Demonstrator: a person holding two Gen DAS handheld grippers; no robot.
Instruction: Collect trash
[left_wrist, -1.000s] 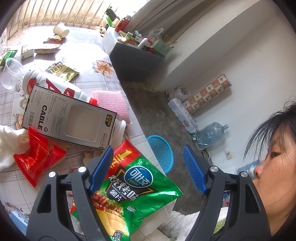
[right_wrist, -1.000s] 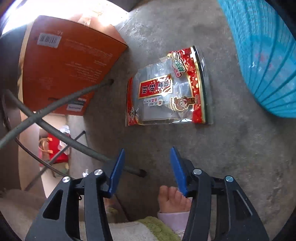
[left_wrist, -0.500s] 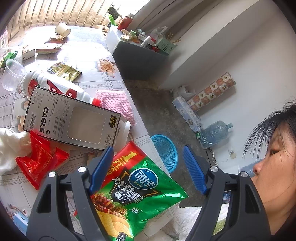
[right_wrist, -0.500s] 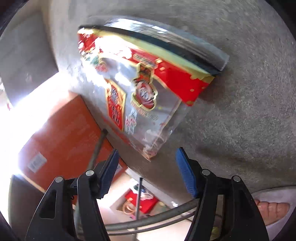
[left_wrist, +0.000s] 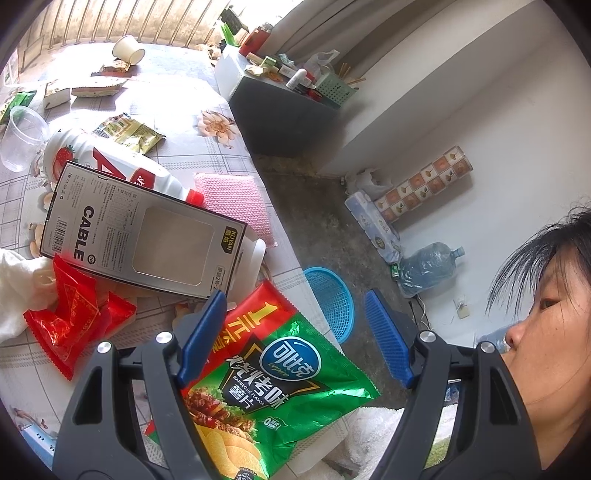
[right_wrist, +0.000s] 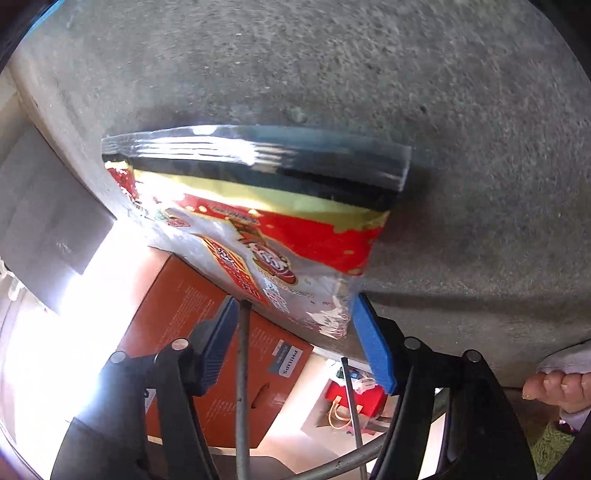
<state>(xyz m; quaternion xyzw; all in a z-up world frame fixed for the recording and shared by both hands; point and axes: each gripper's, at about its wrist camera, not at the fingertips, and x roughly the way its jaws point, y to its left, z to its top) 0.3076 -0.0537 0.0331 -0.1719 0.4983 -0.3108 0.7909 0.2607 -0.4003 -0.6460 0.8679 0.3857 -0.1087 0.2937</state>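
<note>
Lowered and rolled, the right gripper (right_wrist: 291, 343) now straddles one red snack bag (right_wrist: 258, 236) on the concrete floor (right_wrist: 443, 110).
Its jaws are closing around the bag's corner; the left gripper (left_wrist: 295, 336), spread wide, hovers over one green chip bag (left_wrist: 280, 384) and two red packets (left_wrist: 70, 314).

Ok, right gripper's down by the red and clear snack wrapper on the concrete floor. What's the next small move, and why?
Probably ease the right gripper forward. Its jaws are closing, yet only the corner of the red and clear snack wrapper sits between them, beside the right blue pad, so a pinch now might slip off.

Chip bag (left_wrist: 266, 391): 6 o'clock end cut by frame edge. Wrapper (right_wrist: 258, 229) print motion-blurred, unreadable. Orange box (right_wrist: 221, 369) partly behind wrapper.
</note>
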